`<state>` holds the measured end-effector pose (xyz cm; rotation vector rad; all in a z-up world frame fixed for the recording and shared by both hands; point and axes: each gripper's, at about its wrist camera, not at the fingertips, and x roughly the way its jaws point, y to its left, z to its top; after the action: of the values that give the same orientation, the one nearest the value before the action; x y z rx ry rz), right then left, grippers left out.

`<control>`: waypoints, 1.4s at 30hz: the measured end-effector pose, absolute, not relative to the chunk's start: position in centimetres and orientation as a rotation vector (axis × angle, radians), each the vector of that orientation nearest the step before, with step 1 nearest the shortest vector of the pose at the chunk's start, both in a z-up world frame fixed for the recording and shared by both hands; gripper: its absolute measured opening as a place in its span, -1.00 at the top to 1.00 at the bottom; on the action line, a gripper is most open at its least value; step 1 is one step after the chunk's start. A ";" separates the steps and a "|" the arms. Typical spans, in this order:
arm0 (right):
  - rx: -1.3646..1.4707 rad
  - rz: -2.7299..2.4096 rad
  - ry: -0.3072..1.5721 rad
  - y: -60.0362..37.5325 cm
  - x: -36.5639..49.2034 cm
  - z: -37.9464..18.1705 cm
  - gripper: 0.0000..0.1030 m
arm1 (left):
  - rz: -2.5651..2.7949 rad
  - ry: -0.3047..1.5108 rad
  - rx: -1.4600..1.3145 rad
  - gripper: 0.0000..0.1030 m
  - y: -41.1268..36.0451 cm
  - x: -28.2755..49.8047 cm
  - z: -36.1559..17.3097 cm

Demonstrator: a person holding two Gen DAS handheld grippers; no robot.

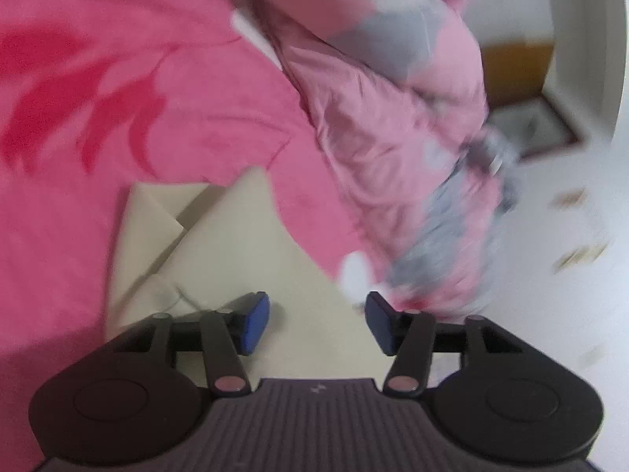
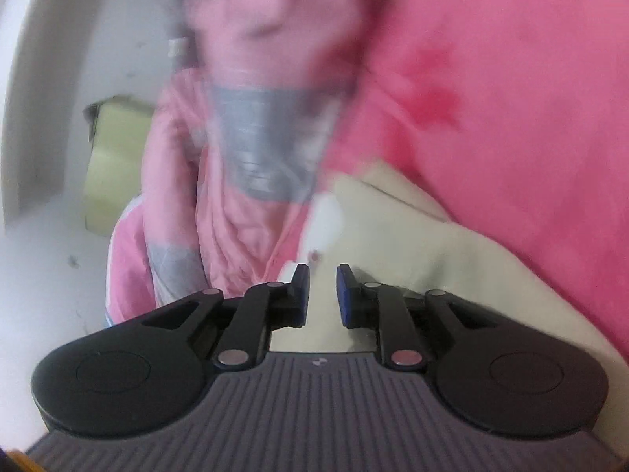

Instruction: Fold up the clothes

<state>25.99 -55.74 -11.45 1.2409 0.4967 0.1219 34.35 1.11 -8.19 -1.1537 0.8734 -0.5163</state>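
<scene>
Blue rubber pads face each other across a wide gap on my left gripper [image 1: 317, 322], and nothing sits between them; under the gap lies a folded cream cloth garment [image 1: 204, 244], spread flat on the bright pink bedsheet with darker red leaf print [image 1: 98, 90]. My right gripper [image 2: 322, 295] has its jaws only narrowly apart, a slim slot with nothing pinched in it, and the same cream garment [image 2: 412, 244] shows below and beyond its tips. A crumpled pale pink and grey quilted cover [image 1: 393, 126] hangs in a heap over the bed's edge, just past my left gripper's right-hand finger; from my right wrist that cover [image 2: 251, 149] fills the middle of the view. A small pale mark on each gripper's ribbed grey body is too tiny to read. Both views are smeared, so the cover's grey patches and the pale floor [image 1: 550, 295] with its small tan scraps stay vague.
</scene>
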 end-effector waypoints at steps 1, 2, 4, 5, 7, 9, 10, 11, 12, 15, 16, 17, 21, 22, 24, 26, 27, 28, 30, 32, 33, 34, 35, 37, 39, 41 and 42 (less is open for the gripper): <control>1.276 0.149 0.466 -56.1 25.5 -11.8 0.69 | -0.523 0.847 -1.195 -0.43 1.8 34.1 -8.1; 1.300 0.176 0.431 -56.5 24.9 -11.8 0.43 | -0.528 0.820 -1.232 -0.47 2.4 33.9 -8.0; 1.331 0.187 0.361 -57.3 23.3 -11.2 0.06 | -0.510 0.784 -1.245 -0.48 3.5 33.0 -7.2; 1.341 0.190 0.325 -57.7 22.3 -10.7 0.04 | -0.504 0.774 -1.244 -0.48 4.0 32.4 -6.6; 1.382 0.214 0.290 -58.3 20.3 -9.9 0.03 | -0.520 0.778 -1.189 -0.48 4.3 30.4 -5.1; 1.423 0.266 0.282 -58.4 18.2 -9.3 -0.01 | -0.529 0.791 -1.074 -0.49 4.4 27.8 -3.1; 1.432 0.289 0.299 -58.1 17.0 -8.7 -0.05 | -0.540 0.799 -1.022 -0.49 4.3 26.3 -2.2; 1.440 0.309 0.326 -57.7 15.7 -8.2 -0.09 | -0.552 0.808 -0.970 -0.49 4.3 24.7 -1.4; 1.447 0.328 0.353 -57.3 14.4 -7.7 -0.10 | -0.562 0.810 -0.937 -0.49 4.2 23.0 -1.0; 1.471 0.394 0.423 -55.8 10.5 -6.5 -0.20 | -0.569 0.822 -0.890 -0.57 4.0 18.1 -1.3; 1.483 0.411 0.445 -55.1 9.3 -6.5 -0.31 | -0.561 0.828 -0.885 -0.58 4.0 16.7 -1.9; 1.493 0.410 0.478 -54.3 8.3 -6.6 -0.36 | -0.537 0.838 -0.883 -0.59 3.7 15.7 -2.8; 1.410 0.258 0.645 -51.5 7.2 -8.3 -0.37 | -0.384 0.870 -0.912 -0.56 2.6 14.3 -7.2; 1.370 0.202 0.679 -51.2 7.5 -8.7 -0.37 | -0.341 0.859 -0.917 -0.54 2.4 14.2 -8.1; 1.275 0.076 0.701 -50.8 8.2 -9.2 -0.27 | -0.323 0.764 -0.925 -0.65 2.1 14.1 -8.2; 1.280 0.058 0.668 -50.9 9.2 -9.4 -0.27 | -0.296 0.721 -0.919 -0.70 1.7 14.7 -8.3; 1.272 0.039 0.651 -51.1 9.8 -9.4 -0.27 | -0.282 0.702 -0.915 -0.70 1.5 15.0 -8.4; 1.263 0.019 0.634 -51.3 10.4 -9.3 -0.27 | -0.268 0.682 -0.912 -0.70 1.3 15.4 -8.5; 1.282 -0.013 0.612 -52.1 11.6 -9.8 -0.22 | -0.244 0.643 -0.879 -0.64 0.7 15.9 -8.5; 1.302 -0.034 0.597 -52.7 13.0 -10.2 -0.20 | -0.215 0.612 -0.841 -0.33 0.3 16.5 -8.5; 1.307 -0.040 0.591 -52.9 13.6 -10.2 -0.19 | -0.201 0.608 -0.832 -0.06 0.3 16.8 -8.6; 1.307 -0.048 0.577 -53.1 14.0 -10.4 -0.13 | -0.186 0.614 -0.845 0.07 0.4 17.2 -8.7; 1.307 -0.057 0.562 -53.2 14.4 -10.7 -0.02 | -0.183 0.621 -0.871 0.38 0.7 17.5 -8.8; 1.308 -0.075 0.537 -53.5 15.1 -11.3 0.43 | -0.180 0.636 -0.928 0.51 1.2 18.1 -9.1; 1.347 -0.064 0.517 -53.7 15.3 -12.1 0.51 | -0.186 0.610 -0.905 0.59 1.2 17.6 -8.2; 1.342 -0.047 0.504 -53.6 15.0 -11.8 0.56 | -0.197 0.576 -0.872 0.60 0.9 16.7 -6.9; 1.324 -0.034 0.497 -53.4 14.8 -11.4 0.57 | -0.204 0.561 -0.864 0.61 0.9 16.1 -6.3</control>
<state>14.85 -53.38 -11.35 1.3237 0.4973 -0.0336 16.12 0.89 -6.30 -0.8639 0.5615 -0.2041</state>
